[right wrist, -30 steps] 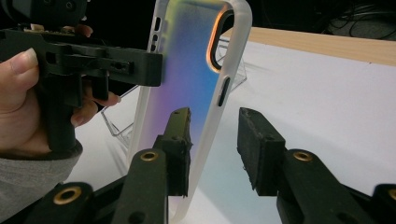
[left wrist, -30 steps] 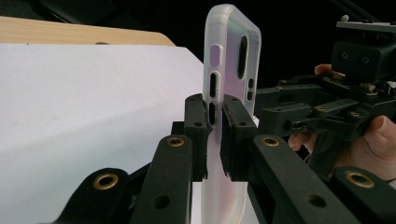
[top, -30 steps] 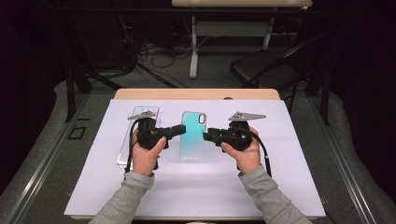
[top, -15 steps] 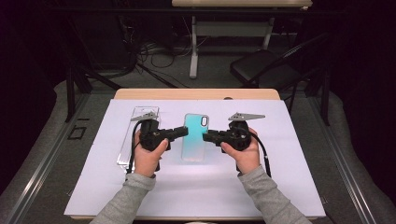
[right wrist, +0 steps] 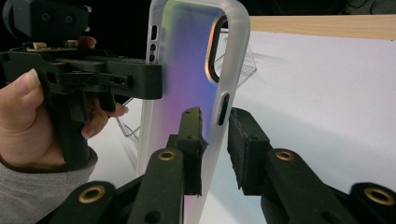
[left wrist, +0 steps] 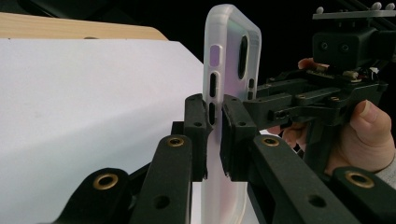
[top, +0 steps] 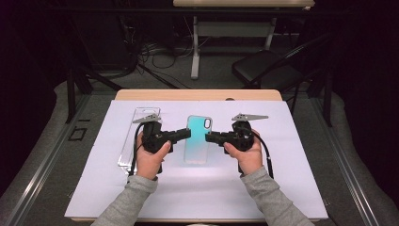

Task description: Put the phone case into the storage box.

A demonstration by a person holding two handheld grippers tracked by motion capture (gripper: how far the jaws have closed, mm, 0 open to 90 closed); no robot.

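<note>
Translucent iridescent teal phone case (top: 197, 139) hanging over white table cover (top: 282, 188), between both tongs, long axis running away from person. Left gripper (left wrist: 214, 135) clamping 1 long edge. Right gripper (right wrist: 215, 140) jaws just been closing around opposite edge, small gap showing, not pinching yet.

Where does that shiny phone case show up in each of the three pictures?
High view: the phone case sits mid-picture, between the two hands.
Left gripper view: it stands upright at centre, its edge between that tool's jaws.
Right gripper view: upright, centre-left, its edge between the jaws.
Shared landmark: the white sheet over the table.
</note>
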